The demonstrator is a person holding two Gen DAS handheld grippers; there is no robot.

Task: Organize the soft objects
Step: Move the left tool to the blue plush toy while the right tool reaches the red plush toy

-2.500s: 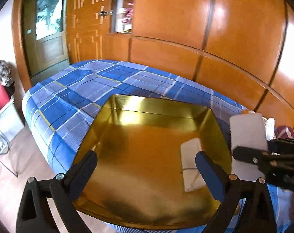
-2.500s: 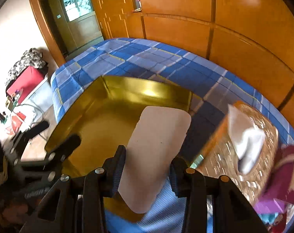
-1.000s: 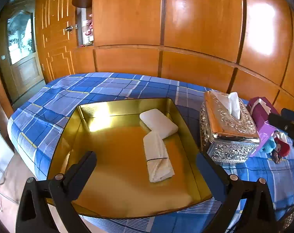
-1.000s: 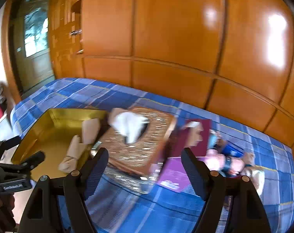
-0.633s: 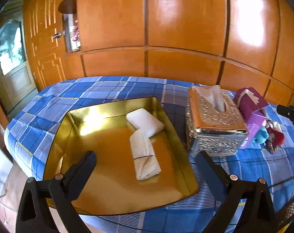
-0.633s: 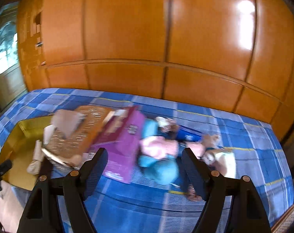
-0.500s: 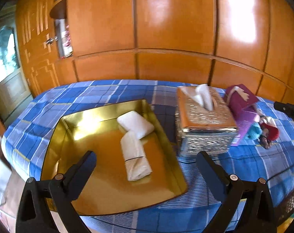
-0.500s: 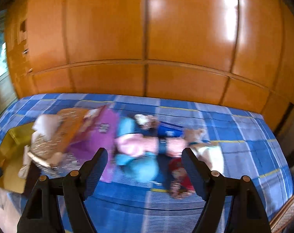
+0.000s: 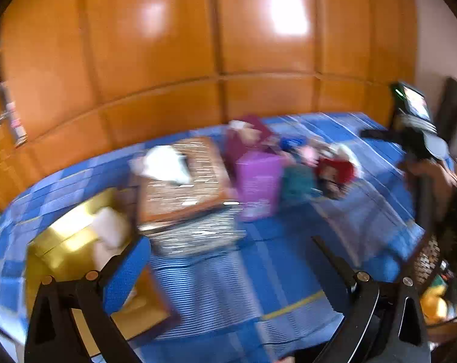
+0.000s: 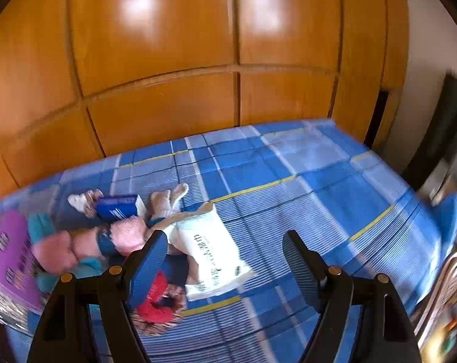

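A bed with a blue checked sheet stands against glossy orange wood panels. Both the left gripper and the right gripper gape wide, empty. The white tissue pack, its print unreadable, lies mid-bed beside soft toys; the gold tray holds folded cloths near the left edge.
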